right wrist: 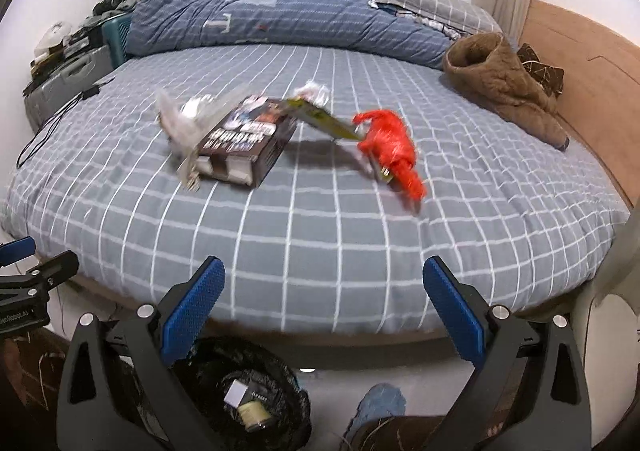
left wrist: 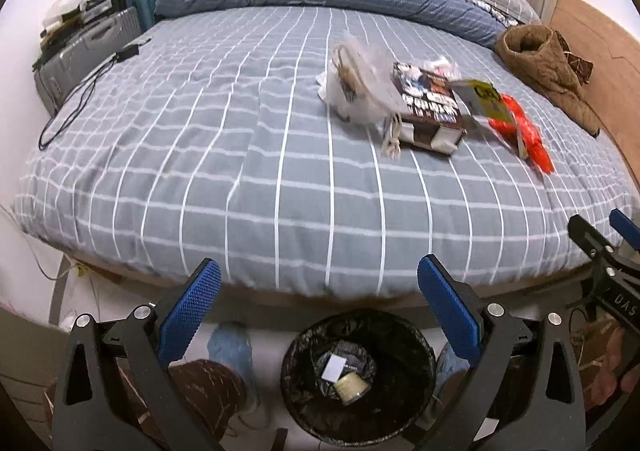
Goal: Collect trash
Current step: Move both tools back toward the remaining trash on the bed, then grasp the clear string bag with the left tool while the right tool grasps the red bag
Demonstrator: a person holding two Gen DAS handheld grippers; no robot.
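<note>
Lying mid-frame on the bed (left wrist: 224, 155): clear bag (left wrist: 360, 83), book (left wrist: 430, 107), red wrapper (left wrist: 528, 131). Left gripper (left wrist: 318, 315) and right gripper (right wrist: 324, 315) spread wide, empty. Bin (left wrist: 358, 375) at bottom centre.

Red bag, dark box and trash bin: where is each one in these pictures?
Red bag (right wrist: 390, 143): right wrist view, middle of the crumpled plastic.
Dark box (left wrist: 430, 105): left wrist view, printed top face.
Trash bin (left wrist: 420, 347): left wrist view, right side of the black liner's rim.
</note>
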